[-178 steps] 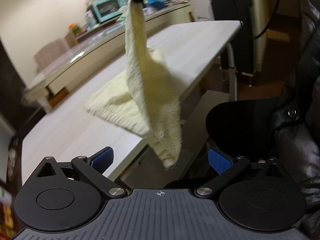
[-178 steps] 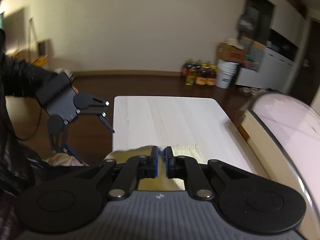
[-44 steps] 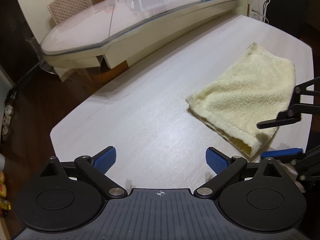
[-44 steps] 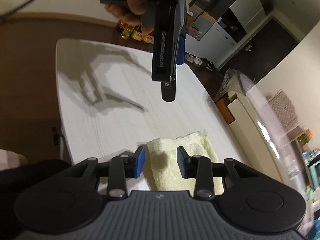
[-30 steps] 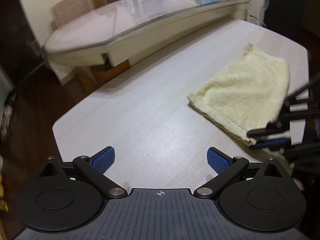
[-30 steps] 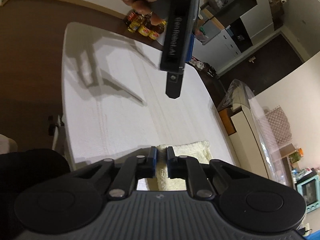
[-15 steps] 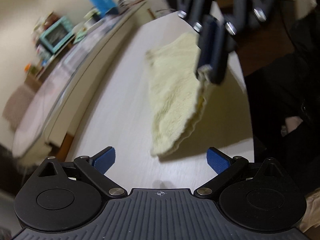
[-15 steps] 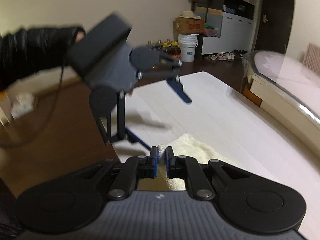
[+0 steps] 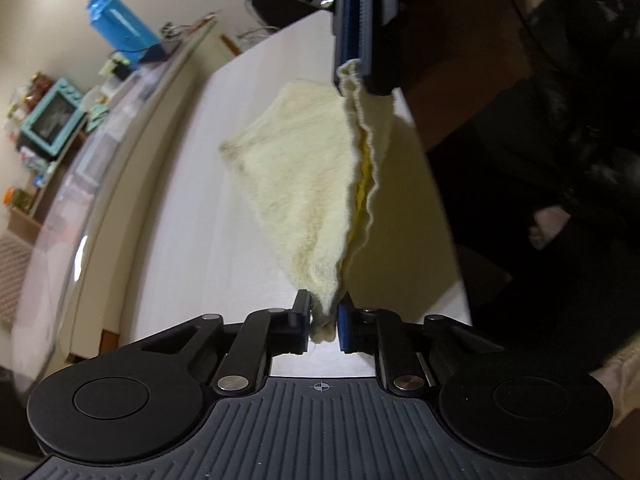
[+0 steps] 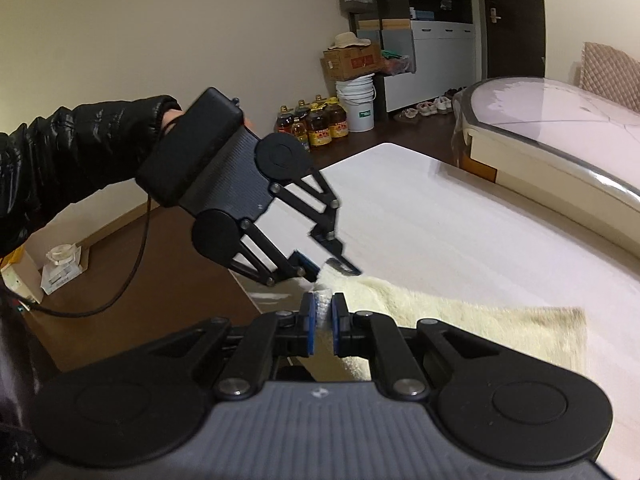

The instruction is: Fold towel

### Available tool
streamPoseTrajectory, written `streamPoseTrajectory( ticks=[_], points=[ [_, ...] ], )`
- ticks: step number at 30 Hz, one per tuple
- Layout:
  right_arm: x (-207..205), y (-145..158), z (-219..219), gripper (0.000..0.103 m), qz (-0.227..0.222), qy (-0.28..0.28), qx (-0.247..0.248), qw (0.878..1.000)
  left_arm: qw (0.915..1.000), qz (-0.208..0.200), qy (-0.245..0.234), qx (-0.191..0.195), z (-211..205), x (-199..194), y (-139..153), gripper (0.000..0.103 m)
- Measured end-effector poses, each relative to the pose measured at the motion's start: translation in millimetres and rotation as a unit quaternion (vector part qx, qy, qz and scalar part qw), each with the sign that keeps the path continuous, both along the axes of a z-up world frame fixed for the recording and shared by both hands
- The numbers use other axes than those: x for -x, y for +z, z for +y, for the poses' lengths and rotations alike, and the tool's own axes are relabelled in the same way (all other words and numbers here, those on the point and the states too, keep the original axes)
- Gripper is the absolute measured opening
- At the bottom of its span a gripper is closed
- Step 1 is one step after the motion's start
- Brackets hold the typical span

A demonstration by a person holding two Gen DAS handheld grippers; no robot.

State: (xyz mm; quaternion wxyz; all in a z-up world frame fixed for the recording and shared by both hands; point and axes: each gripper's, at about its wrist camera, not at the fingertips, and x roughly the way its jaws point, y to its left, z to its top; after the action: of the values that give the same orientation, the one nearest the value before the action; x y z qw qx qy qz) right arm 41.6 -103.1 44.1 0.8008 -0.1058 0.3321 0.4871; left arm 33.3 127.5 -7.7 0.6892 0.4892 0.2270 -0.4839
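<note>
Both tongs were pinching the towel [image 9: 304, 168] when this moment was caught. Your left gripper [image 9: 323, 322] had its blue pads pressed onto one near corner, a small tuft of cloth poking out below them. Your right gripper [image 10: 323, 320] was clamped on the other near corner, and in the left wrist view the same right tool hung above with the cloth bunched under its tips.

You had the near edge lifted between the two tools, sagging in a wavy line. Several layers showed along that edge, with a brighter yellow inner face between them, so the cloth looked already doubled. The far part of the towel lay flat on the pale table [image 10: 460, 216], close to the table's near edge.

Judging by the drape, you were handling something light, soft and limp. It would not hold a shape by itself, and any unsupported span would droop. The terry pile looked grippy enough not to slide out of the pads. The layers, though, could slip against each other or peel apart if a pinch caught only the top one.

Corners were the right place for you to hold it, with all layers taken together. Keeping the two corners level and the edge lightly taut would have helped the fold land square.
</note>
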Motion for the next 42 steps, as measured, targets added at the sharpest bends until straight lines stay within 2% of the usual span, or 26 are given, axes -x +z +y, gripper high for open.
streamPoseTrajectory(
  ticks=[7, 11, 18, 23, 32, 42],
  points=[
    [8, -14, -26, 0.009, 0.026, -0.011, -0.052, 0.998, 0.9984, 0.037, -0.023, -0.036, -11, 6, 23, 0.012],
    [10, -20, -54, 0.009, 0.044, -0.038, -0.104, 0.993, 0.9964, 0.056, -0.034, -0.054, -30, -4, 43, 0.012],
    [-11, -33, -110, 0.009, 0.067, -0.123, -0.192, 0.971, 0.9935, 0.061, -0.045, -0.085, -72, -48, 63, 0.012],
    [-38, -49, -142, 0.009, 0.086, -0.174, -0.228, 0.954, 0.9906, 0.064, -0.05, -0.11, -107, -81, 62, 0.012],
    [-80, -92, -180, 0.009, 0.141, -0.246, -0.274, 0.919, 0.9855, 0.079, -0.058, -0.138, -150, -133, 41, 0.012],
    [-92, -116, -196, 0.009, 0.178, -0.285, -0.286, 0.898, 0.9832, 0.09, -0.059, -0.148, -170, -167, 25, 0.012]
  ],
)
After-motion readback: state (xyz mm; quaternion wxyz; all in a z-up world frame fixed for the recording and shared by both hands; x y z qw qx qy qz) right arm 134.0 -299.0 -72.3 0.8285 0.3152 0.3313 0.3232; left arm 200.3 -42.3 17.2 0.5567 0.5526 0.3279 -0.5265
